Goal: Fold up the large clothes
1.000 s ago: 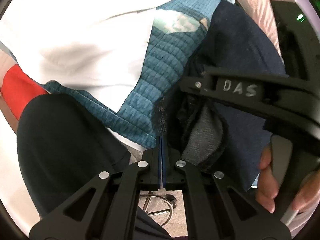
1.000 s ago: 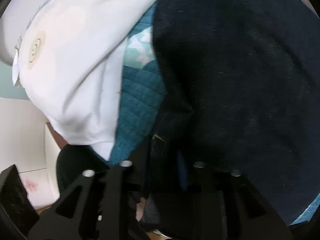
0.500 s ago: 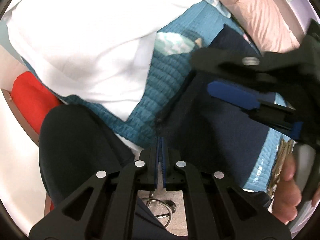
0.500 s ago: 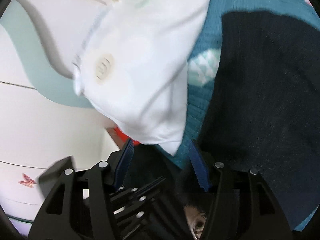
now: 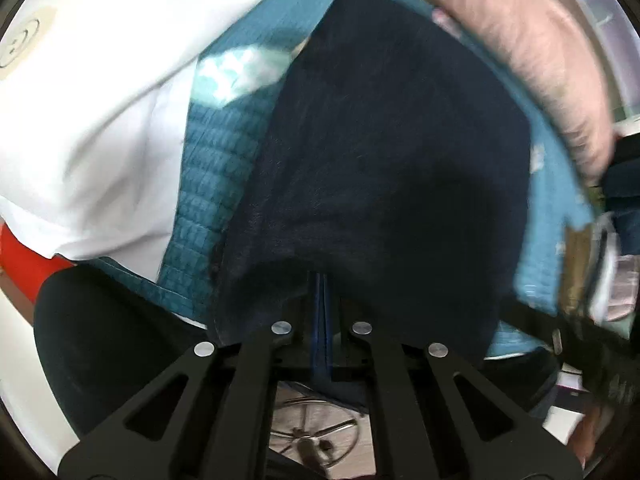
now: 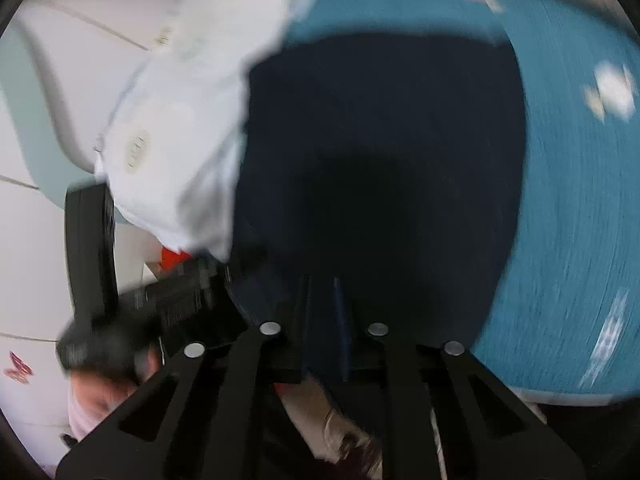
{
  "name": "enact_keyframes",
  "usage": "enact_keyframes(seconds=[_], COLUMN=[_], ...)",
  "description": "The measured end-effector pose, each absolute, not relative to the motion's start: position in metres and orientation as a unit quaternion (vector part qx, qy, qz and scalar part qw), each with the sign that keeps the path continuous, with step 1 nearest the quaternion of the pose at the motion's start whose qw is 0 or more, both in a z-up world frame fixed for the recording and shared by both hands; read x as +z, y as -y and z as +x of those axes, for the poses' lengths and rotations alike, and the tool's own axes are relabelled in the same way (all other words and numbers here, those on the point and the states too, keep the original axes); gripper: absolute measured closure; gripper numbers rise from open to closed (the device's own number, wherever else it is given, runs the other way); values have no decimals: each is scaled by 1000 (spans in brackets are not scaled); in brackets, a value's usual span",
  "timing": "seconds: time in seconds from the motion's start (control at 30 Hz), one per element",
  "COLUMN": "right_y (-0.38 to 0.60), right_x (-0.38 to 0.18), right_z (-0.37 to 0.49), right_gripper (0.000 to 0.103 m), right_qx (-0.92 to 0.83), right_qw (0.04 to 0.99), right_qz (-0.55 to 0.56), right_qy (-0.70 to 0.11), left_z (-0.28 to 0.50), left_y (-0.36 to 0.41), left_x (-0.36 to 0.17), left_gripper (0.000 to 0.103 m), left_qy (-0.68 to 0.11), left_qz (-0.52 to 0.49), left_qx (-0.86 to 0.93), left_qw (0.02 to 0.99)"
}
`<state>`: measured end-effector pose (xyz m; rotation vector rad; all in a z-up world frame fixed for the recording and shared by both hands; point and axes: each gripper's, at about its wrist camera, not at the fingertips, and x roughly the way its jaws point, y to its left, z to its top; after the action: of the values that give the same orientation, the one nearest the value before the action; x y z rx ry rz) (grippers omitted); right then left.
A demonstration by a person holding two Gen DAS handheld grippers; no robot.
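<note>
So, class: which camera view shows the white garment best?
The left wrist view: the white garment fills its upper left, fairly sharp, lying on the teal quilt beside the dark navy garment. In the right wrist view the white garment appears smaller and motion-blurred, at the left.

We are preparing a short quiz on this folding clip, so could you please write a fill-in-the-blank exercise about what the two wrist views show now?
1. The dark navy garment lies on a quilted cover whose colour is ____.
2. Beside the navy garment, toward the picture's left, lies a garment coloured ____.
3. The left gripper is shut on the ____ garment's near edge.
4. The right gripper is closing with ____ fabric between its fingers.

Missing words: teal; white; navy; navy
</note>
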<state>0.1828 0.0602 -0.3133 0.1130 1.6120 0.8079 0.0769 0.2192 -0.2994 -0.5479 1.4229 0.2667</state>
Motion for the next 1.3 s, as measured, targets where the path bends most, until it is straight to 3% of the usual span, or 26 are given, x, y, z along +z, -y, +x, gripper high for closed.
enact_keyframes(seconds=[0.17, 0.33, 0.43, 0.53, 0.63, 0.77, 0.93, 1.13, 1.17, 1.23, 1.3], right_y=[-34, -11, 1, 4, -1, 1, -1, -14, -15, -21, -24], right_x=[-361, -355, -350, -359, -370, -364, -354, -352, -354, -349, -331], right_z=[143, 126, 106, 90, 79, 83, 75, 69, 68, 58, 61], right_gripper=[100, 100, 94, 73, 73, 76, 87, 88, 96, 97, 95], right_qx=[290, 280, 283, 282, 276, 272, 287, 325, 336, 388, 371], right_qw=[581, 561, 569, 571, 587, 607, 615, 590, 574, 529, 578], right_qz=[18, 34, 7, -5, -33, -68, -55, -56, -45, -14, -64], right_qy=[-761, -778, -772, -771, -760, -743, -733, -737, -745, -755, -724], left_z=[83, 90, 91, 91, 92, 85, 78, 76, 76, 75, 75], left_y=[-234, -237, -236, -236, -235, -236, -237, -237, -237, -238, -240], left_x=[-326, -330, -329, -328, -331, -333, -334, -330, -327, -326, -326], left_gripper=[101, 100, 100, 100, 100, 100, 100, 100, 100, 100, 100], left_qy=[-645, -650, -647, -644, -643, -639, -635, -635, -636, -636, -635], left_qz=[-289, -285, -281, -284, -285, -285, -289, -287, -288, -291, -294], left_qx=[115, 116, 116, 114, 113, 110, 109, 112, 111, 108, 105], left_qw=[698, 695, 699, 701, 702, 706, 708, 708, 707, 707, 706])
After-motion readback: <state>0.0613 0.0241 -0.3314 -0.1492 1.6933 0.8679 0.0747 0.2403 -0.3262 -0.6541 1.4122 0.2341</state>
